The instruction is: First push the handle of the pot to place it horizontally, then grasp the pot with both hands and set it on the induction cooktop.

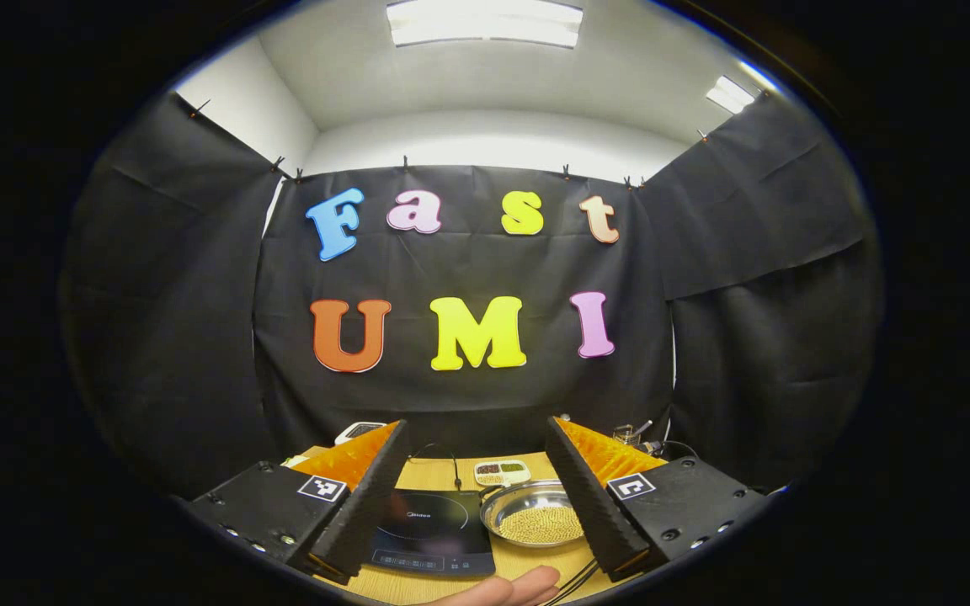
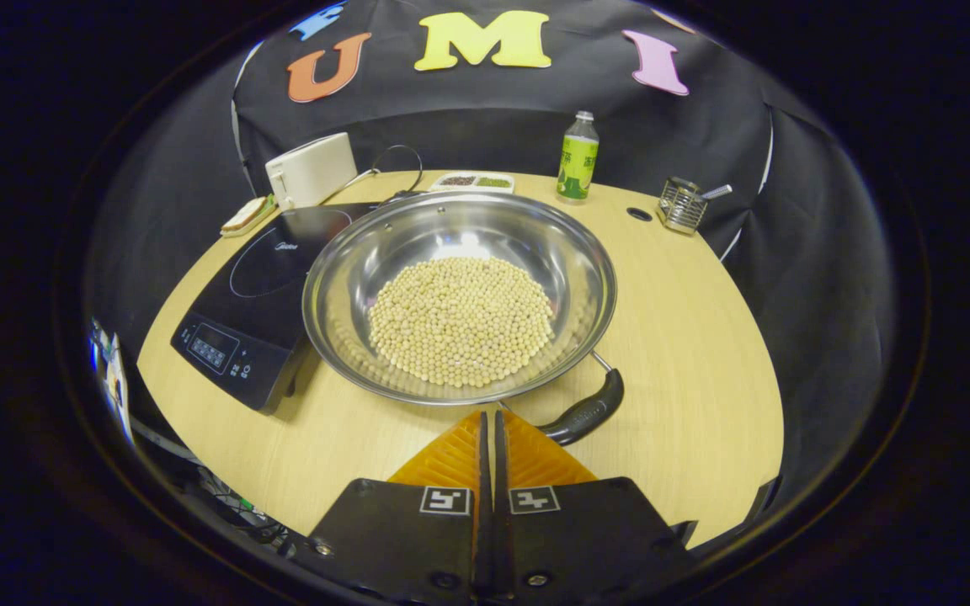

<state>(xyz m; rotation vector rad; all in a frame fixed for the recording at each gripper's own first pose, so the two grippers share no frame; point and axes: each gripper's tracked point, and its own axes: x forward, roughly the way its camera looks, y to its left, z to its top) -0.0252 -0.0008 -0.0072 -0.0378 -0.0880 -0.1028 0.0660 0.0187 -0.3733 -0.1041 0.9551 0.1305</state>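
Observation:
A steel pot (image 2: 418, 236) holding pale beans sits mid-table, overlapping the right edge of the black induction cooktop (image 2: 258, 286). The pot's black handle (image 2: 586, 412) lies at its near right side, angled toward me. My right gripper (image 2: 489, 414) is shut with nothing between its fingers, its tips at the pot's near rim, just left of the handle's end. My left gripper (image 1: 477, 422) is open and held high. Far below, between its fingers, lie the cooktop (image 1: 430, 530) and the pot (image 1: 508, 498).
At the back of the table stand a white toaster (image 2: 311, 170), a small divided tray (image 2: 472, 181), a green bottle (image 2: 578, 157) and a wire basket (image 2: 683, 204). A sandwich (image 2: 247, 216) lies beside the toaster. A hand (image 1: 506, 589) shows at the lower edge.

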